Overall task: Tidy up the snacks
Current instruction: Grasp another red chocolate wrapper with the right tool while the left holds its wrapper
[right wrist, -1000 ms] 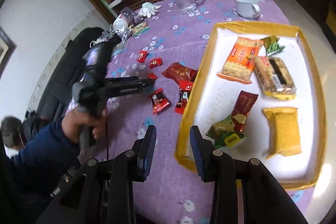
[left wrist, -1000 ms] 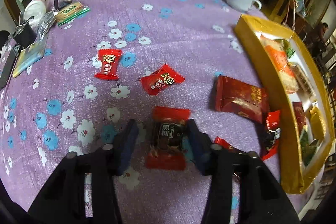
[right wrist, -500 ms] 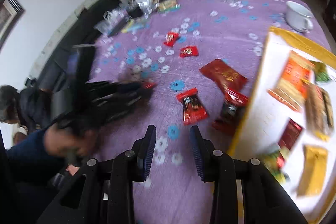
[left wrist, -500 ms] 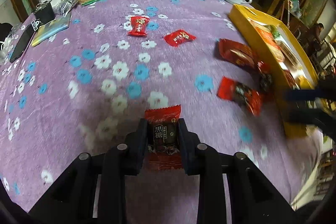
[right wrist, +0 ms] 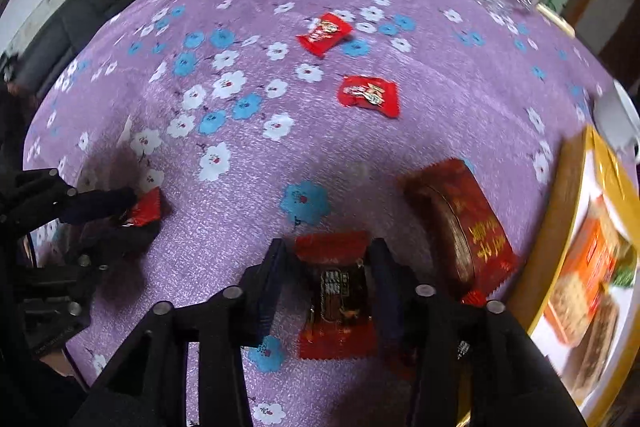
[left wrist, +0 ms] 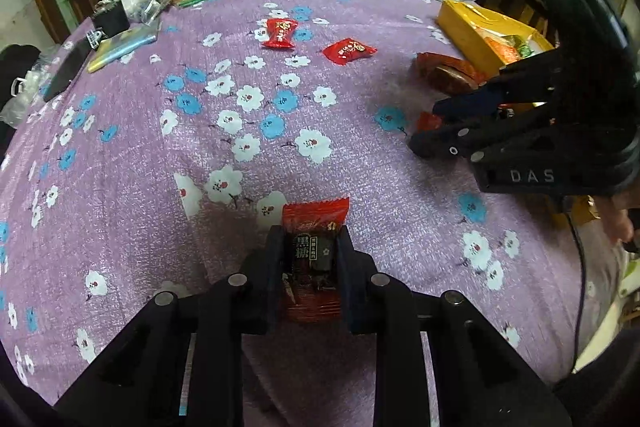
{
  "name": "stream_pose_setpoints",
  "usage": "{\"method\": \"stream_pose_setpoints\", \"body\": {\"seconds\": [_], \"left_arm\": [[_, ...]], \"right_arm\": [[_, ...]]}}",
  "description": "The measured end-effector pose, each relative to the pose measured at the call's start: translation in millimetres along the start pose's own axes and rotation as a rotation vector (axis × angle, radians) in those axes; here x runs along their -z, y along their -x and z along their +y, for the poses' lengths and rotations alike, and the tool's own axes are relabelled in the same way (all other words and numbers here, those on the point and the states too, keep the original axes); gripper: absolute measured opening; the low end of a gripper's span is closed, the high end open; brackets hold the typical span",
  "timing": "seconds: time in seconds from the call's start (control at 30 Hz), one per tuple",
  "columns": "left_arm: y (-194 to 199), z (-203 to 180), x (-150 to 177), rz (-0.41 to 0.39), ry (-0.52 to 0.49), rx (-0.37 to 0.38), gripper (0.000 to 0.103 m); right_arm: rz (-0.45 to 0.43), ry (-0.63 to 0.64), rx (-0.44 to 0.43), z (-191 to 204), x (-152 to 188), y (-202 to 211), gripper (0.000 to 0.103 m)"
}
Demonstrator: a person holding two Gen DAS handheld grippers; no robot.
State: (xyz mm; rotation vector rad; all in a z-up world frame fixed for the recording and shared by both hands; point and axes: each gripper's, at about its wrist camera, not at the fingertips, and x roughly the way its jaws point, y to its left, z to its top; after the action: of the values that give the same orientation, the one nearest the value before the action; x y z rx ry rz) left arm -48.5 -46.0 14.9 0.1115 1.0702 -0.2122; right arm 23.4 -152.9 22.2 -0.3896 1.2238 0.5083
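I am holding one red-wrapped candy (left wrist: 311, 259) clamped in the left tool (left wrist: 310, 259), just above the purple flowered desk (left wrist: 240, 155) at its near side. The right tool (right wrist: 328, 279) is pointing steeply down with its fingers apart, straddling a second red candy (right wrist: 338, 291) that lies on the cloth just left of the large dark-red packet (right wrist: 460, 227). The pads are not pressing it. To do this well, I am aiming to centre the wrapper's thick middle between the pads and squeeze there, not on the crimped ends. The yellow tray (right wrist: 568, 211) is waiting at the right, so both candies should go over its wall.
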Motion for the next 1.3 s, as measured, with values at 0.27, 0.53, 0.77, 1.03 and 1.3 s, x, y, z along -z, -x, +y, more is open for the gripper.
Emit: {"method": "stream_pose_setpoints", "body": {"seconds": [0.27, 0.53, 0.77, 1.03, 1.3], "left_arm": [[0, -5, 1, -0.034, 0.06, -0.057, 0.021], [18, 10, 13, -0.06, 0.127, 0.021, 0.02], [33, 29, 27, -0.091, 0.169, 0.081, 0.02], [41, 39, 32, -0.088, 0.151, 0.112, 0.02], [36, 44, 26, -0.061, 0.155, 0.161, 0.02]], "right_arm": [[-0.009, -0.02, -0.005, 14, 4, 3, 0.035], [-0.056, -0.12, -0.129, 28, 9, 24, 0.035], [-0.063, -0.135, -0.153, 52, 4, 26, 0.035], [-0.071, -0.186, -0.165, 61, 1, 23, 0.035], [-0.148, -0.265, -0.166, 39, 16, 57, 0.035]]}}
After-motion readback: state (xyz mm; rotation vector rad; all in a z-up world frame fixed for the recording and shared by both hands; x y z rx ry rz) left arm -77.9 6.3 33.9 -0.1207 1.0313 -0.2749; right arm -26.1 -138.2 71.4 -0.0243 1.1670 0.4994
